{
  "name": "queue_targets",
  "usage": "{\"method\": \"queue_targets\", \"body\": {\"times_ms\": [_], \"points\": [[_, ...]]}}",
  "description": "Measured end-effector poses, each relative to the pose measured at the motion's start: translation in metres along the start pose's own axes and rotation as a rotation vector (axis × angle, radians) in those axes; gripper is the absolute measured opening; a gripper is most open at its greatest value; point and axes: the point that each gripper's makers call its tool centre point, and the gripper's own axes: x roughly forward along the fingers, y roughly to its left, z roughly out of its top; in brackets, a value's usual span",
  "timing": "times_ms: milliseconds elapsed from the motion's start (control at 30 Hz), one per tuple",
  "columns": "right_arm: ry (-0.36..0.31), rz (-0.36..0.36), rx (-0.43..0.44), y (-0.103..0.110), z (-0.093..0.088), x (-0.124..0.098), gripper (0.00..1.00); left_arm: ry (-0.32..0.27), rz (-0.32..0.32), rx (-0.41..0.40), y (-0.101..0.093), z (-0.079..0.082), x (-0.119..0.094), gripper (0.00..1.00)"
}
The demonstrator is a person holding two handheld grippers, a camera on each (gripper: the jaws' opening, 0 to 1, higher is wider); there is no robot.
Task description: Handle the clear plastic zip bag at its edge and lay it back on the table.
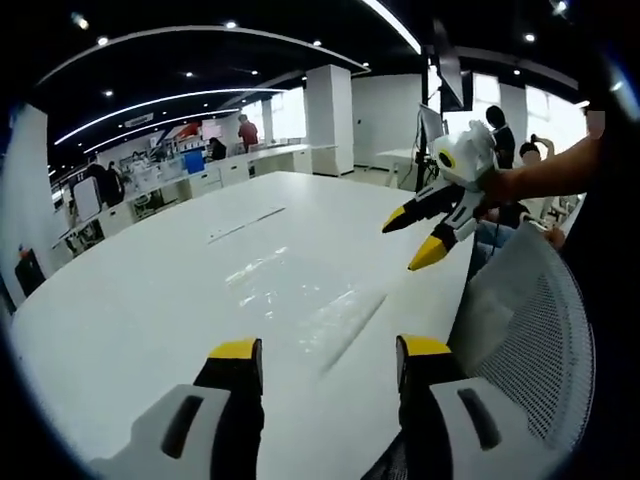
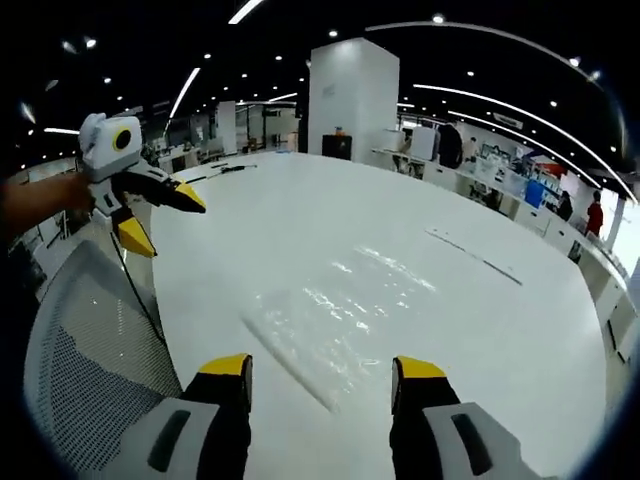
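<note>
Left gripper view: yellow-tipped left gripper (image 1: 328,362) jaws wide apart, holding nothing, clear plastic zip bag (image 1: 300,295) flat on white table (image 1: 130,300) just ahead, right gripper (image 1: 422,236) spread at right, right gripper view: right gripper (image 2: 322,378) gaping, empty, bag (image 2: 320,320) lying flat ahead, left gripper (image 2: 160,215) parted, grey mesh chair (image 2: 95,340) beside table.

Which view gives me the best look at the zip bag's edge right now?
The right gripper view: the zip bag lies flat on the table, its edge running toward the open right claw. In the left gripper view the bag is fainter, mostly glare.
</note>
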Motion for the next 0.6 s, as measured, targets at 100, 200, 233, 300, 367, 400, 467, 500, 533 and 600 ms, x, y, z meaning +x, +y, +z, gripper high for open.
{"method": "queue_targets", "body": {"times_ms": [100,200,233,300,367,400,467,500,533,600], "points": [[-0.02,-0.017,0.018,-0.003,0.0,-0.01,0.6,-0.005,0.008,-0.004,0.0,-0.002,-0.003,0.52],[-0.031,-0.019,0.044,-0.002,-0.002,-0.019,0.62,-0.008,0.019,-0.017,0.0,-0.005,-0.005,0.53],[-0.033,-0.022,0.047,-0.002,-0.003,-0.021,0.63,-0.006,0.02,-0.022,0.0,-0.007,-0.006,0.54],[-0.033,-0.029,0.043,-0.003,-0.007,-0.027,0.66,-0.001,0.022,-0.027,-0.002,-0.01,-0.007,0.56],[-0.043,-0.036,0.044,-0.004,-0.009,-0.032,0.69,0.0,0.026,-0.033,-0.003,-0.013,-0.009,0.58],[-0.044,-0.037,0.046,-0.004,-0.009,-0.033,0.71,0.001,0.027,-0.034,-0.003,-0.013,-0.009,0.59],[-0.048,-0.042,0.054,-0.003,-0.013,-0.04,0.73,-0.001,0.034,-0.042,-0.004,-0.015,-0.011,0.61],[-0.058,-0.045,0.059,-0.003,-0.014,-0.043,0.74,0.0,0.037,-0.043,-0.004,-0.016,-0.012,0.62],[-0.061,-0.047,0.067,-0.003,-0.016,-0.044,0.75,-0.002,0.037,-0.05,-0.004,-0.017,-0.013,0.62],[-0.065,-0.045,0.094,-0.002,-0.022,-0.048,0.78,-0.013,0.03,-0.067,-0.006,-0.017,-0.014,0.63]]}}
